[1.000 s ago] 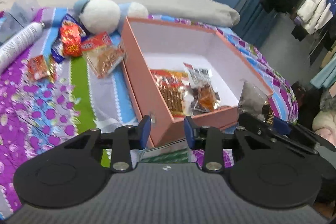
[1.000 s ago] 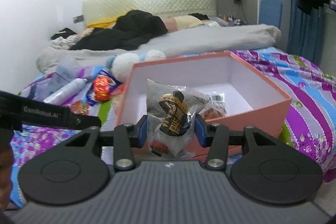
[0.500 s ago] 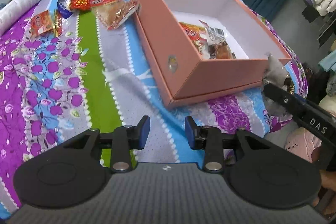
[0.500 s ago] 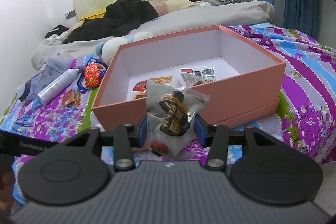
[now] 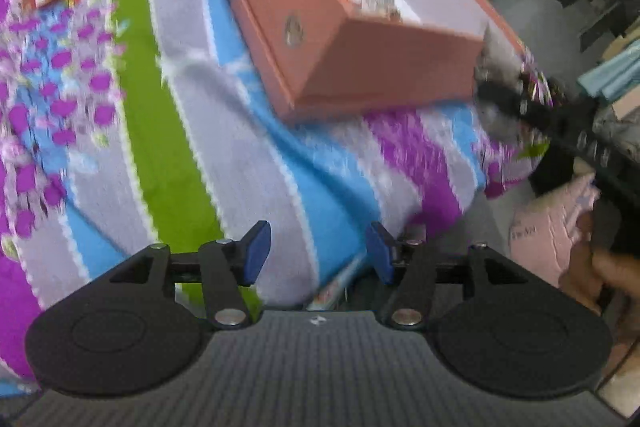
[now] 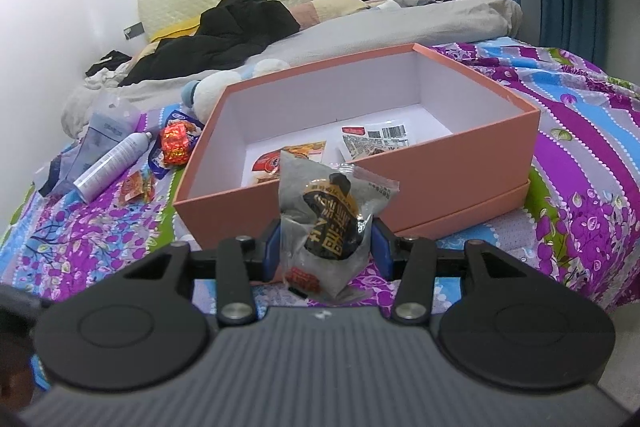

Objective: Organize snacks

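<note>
While your right gripper (image 6: 325, 251) stays clamped mid-body on the grey snack packet (image 6: 328, 223), lower centre, before the pink box (image 6: 460, 183) | light, crinkly, slippery film; pinch gently | left gripper (image 5: 316, 253) just widened, empty.

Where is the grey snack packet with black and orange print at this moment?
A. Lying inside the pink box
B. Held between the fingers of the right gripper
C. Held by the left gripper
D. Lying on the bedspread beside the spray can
B: in the right wrist view the right gripper is shut on the grey snack packet, in front of the pink box and outside it.
</note>
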Demonstrator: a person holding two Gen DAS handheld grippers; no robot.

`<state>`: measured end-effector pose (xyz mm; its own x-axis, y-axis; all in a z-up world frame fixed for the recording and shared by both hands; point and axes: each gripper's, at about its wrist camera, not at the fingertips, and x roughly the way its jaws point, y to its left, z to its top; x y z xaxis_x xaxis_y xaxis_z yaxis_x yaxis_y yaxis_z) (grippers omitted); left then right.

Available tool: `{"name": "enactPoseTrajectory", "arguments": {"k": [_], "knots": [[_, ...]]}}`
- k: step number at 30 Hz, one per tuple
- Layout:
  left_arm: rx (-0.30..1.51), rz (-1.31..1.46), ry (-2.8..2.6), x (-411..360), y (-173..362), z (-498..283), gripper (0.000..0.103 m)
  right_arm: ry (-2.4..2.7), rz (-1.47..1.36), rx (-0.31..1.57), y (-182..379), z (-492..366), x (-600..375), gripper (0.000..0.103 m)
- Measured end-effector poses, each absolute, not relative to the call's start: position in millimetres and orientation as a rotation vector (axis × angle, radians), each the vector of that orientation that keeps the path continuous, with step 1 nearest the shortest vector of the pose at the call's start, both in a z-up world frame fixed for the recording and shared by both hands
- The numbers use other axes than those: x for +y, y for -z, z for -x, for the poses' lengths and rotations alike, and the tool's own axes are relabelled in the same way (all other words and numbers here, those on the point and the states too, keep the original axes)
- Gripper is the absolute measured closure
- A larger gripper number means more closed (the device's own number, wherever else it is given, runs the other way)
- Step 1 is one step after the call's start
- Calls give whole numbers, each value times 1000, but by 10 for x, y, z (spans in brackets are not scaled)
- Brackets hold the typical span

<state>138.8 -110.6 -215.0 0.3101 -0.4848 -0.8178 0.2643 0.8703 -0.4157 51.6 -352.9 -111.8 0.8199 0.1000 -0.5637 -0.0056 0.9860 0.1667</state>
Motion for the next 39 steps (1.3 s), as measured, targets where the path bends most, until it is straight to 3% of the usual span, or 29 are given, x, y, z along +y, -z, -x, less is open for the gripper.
{"name": "enactPoseTrajectory", "arguments": {"k": [6, 9, 17, 24, 27, 29, 31, 39], "knots": [[1271, 215, 546, -1074, 2419, -1244, 43, -66, -171, 610, 1124, -529, -3543, 54], [1294, 170, 589, -1106, 2496, -1154, 34, -66, -171, 613, 1130, -523, -3541, 54], [1218, -13, 662, -1342, 2527, -1031, 36, -72, -175, 625, 1158, -530, -3529, 54], [1164, -226, 710, -1671, 2697, -1017, 53, -73, -177, 627, 1161, -533, -3539, 54], [1152, -303, 712, -1786, 2819, -1003, 72, -73, -179, 625, 1160, -529, -3544, 54], [1152, -331, 706, -1828, 2884, -998, 92, -74, -178, 622, 1158, -518, -3540, 54], [1133, -332, 697, -1830, 2898, -993, 98, -75, -178, 625, 1166, -514, -3542, 54], [1113, -186, 681, -1669, 2619, -1004, 102, -87, -180, 620, 1137, -489, -3522, 54]]}}
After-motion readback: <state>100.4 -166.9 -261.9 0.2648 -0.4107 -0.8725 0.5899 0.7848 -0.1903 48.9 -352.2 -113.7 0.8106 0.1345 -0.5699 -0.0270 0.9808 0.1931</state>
